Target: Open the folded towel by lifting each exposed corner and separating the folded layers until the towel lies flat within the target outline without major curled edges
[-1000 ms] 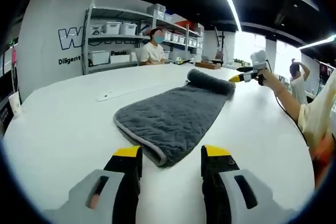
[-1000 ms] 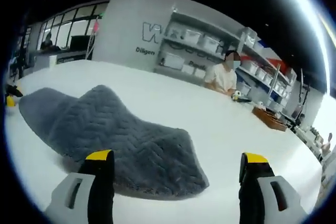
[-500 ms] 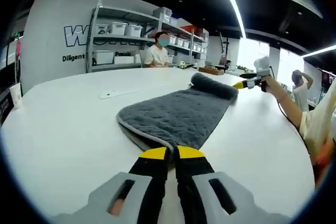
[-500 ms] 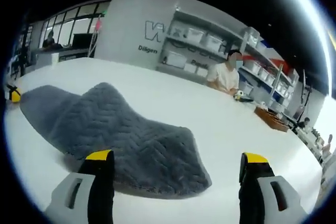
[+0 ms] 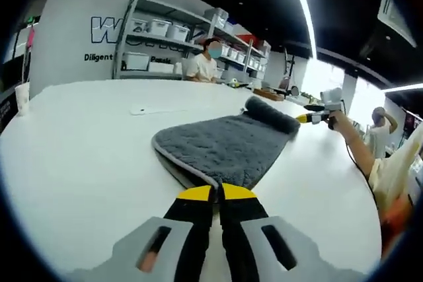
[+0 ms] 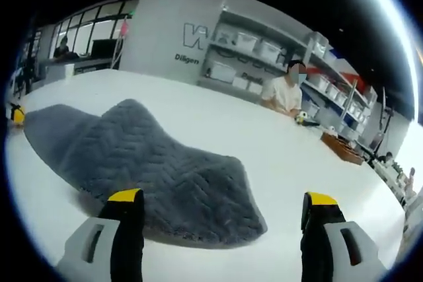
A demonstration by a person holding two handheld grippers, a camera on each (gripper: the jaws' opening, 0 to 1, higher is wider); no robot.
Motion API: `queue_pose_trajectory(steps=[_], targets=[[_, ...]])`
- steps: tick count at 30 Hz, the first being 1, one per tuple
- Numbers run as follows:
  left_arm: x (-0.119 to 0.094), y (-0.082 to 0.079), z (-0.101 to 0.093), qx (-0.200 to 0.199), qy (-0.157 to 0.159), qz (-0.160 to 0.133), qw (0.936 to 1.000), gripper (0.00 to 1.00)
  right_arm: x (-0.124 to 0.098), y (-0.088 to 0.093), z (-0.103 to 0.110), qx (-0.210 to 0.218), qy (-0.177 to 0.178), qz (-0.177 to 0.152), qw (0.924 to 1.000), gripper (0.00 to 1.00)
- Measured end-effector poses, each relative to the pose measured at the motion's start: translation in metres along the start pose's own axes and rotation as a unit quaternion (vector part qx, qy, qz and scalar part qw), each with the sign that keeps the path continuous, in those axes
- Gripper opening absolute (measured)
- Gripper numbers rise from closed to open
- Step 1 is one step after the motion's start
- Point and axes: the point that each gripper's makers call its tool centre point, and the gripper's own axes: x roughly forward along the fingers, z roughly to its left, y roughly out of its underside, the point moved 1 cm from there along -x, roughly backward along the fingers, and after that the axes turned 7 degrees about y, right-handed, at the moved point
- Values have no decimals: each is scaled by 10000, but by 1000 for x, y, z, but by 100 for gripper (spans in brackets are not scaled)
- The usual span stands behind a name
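Worktop [image 5: 73, 143]: broad, white, carrying the towel.
Towel [image 5: 221, 146]: grey, quilted, lying mid-worktop, near corner at 6 o'clock of the left gripper view; long axis runs off toward 1 o'clock, far end rolled.
Handling: looks soft, limp and light, likely to sag; best taken at exposed corners.
Left gripper [image 5: 217, 194]: jaws closed, pinching the near corner.
Right gripper [image 6: 221, 204]: jaws wide apart, holding nothing, straddling the humped far end.
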Motion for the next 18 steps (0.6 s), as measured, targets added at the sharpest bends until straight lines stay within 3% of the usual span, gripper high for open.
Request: queue_pose_trajectory(steps=[12, 18], targets=[[-16, -1, 15, 35, -220, 135, 9997, 3, 1, 3, 2, 3, -42, 33, 10000, 99], [-29, 0, 29, 269, -526, 276, 9979, 3, 2, 4, 5, -15, -101, 42, 9999, 97]])
